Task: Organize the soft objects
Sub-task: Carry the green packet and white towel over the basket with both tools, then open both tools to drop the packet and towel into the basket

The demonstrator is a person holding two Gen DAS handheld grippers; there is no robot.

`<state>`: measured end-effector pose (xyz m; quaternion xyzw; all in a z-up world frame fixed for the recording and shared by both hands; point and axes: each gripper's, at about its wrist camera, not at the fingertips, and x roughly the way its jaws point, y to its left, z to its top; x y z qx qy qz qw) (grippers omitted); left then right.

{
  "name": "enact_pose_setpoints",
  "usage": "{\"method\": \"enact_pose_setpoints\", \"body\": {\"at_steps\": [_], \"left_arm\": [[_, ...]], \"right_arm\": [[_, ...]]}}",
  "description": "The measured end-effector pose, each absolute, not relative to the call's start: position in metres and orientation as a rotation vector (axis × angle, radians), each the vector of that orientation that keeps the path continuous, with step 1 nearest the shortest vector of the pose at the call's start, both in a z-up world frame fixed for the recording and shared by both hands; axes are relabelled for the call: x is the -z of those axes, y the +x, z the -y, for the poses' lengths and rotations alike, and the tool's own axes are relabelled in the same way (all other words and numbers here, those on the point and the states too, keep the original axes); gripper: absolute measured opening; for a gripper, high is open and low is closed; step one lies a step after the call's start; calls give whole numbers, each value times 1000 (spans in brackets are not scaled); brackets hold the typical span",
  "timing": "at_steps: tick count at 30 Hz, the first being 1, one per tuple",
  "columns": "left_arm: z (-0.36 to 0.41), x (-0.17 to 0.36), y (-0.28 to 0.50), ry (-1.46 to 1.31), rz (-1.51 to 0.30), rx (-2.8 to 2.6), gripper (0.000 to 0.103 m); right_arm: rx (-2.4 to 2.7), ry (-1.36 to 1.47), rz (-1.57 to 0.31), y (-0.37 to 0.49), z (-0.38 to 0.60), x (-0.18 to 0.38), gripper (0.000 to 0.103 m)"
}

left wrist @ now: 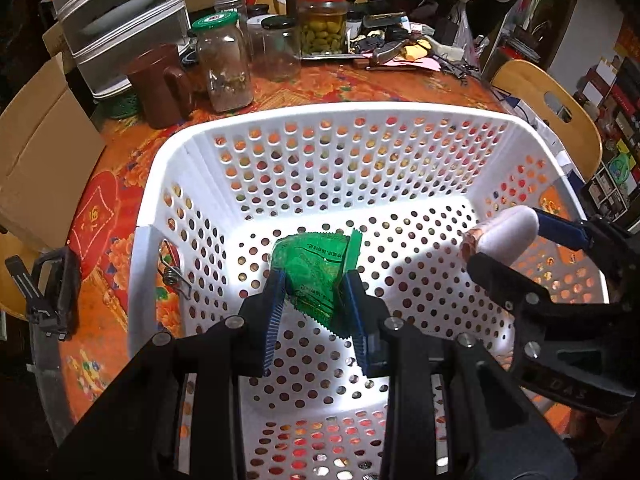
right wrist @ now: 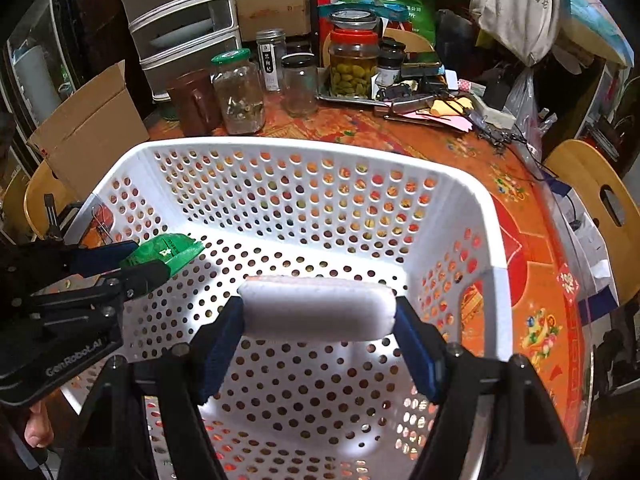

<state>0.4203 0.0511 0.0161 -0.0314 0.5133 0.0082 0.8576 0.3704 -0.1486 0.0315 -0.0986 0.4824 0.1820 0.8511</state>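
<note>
A white perforated basket [left wrist: 180, 184] stands on the orange table; it also shows in the right wrist view [right wrist: 486, 248]. My left gripper [left wrist: 316, 284] is shut on a green plastic packet [left wrist: 316, 260] and holds it above the basket floor; the gripper [right wrist: 132, 260] and the packet [right wrist: 168, 252] also appear at the left of the right wrist view. My right gripper [right wrist: 320, 312] is shut on a white soft pad [right wrist: 316, 312] over the basket; the gripper [left wrist: 504, 240] and the pad [left wrist: 508, 236] show at the right of the left wrist view.
Glass jars [left wrist: 226, 68] and a brown jug [left wrist: 160, 84] stand behind the basket, with an olive jar [right wrist: 354, 64] on a metal tray. Grey drawers [left wrist: 120, 20] and a cardboard box [right wrist: 88, 132] lie at the left. Wooden chairs [left wrist: 556, 108] flank the table.
</note>
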Motion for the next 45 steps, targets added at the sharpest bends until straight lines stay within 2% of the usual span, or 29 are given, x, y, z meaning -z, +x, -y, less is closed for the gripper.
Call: {"method": "enact_pose_setpoints", "body": {"at_steps": [7,9,11,14,17,19,21,24,32,36,38,45], "left_arm": [[-53,-7,423,-73,-1113,-19,31],[-53,-6,423,-78,-1111,-18,40],[-55,-7,421,-90,-1098,-18,42],[-59,-12,417,-109,-1079,-6,46],[-62,-18,413,-135,-1061,8,50],[-61,-27,407,-131,-1022,9,60],[-59,-36,401,-128,-985,14,71],[-56,-49,392,-122,-948,27,79],[-44,-68,367,-72,-891,15,83],[-43,-80,343,-68,-844,12,99],[-42,-85,329,-50,-811,2,103],[-47,-96,285,-64,-743,-1,103]], "right_arm": [[-370,-278,-1028,370,135,-24,74],[-380,-286,-1037,369,132,-21,74],[-392,-277,-1031,368,131,-20,76],[-396,-262,-1004,365,134,-24,83],[-403,-229,-969,359,141,-34,95],[-408,-208,-944,355,147,-43,102],[-420,-186,-921,349,153,-52,102],[-431,-167,-897,341,160,-64,103],[-441,-160,-874,322,169,-77,103],[-453,-152,-845,305,178,-85,103],[-459,-141,-831,296,183,-88,103],[-464,-102,-791,273,202,-93,103]]}}
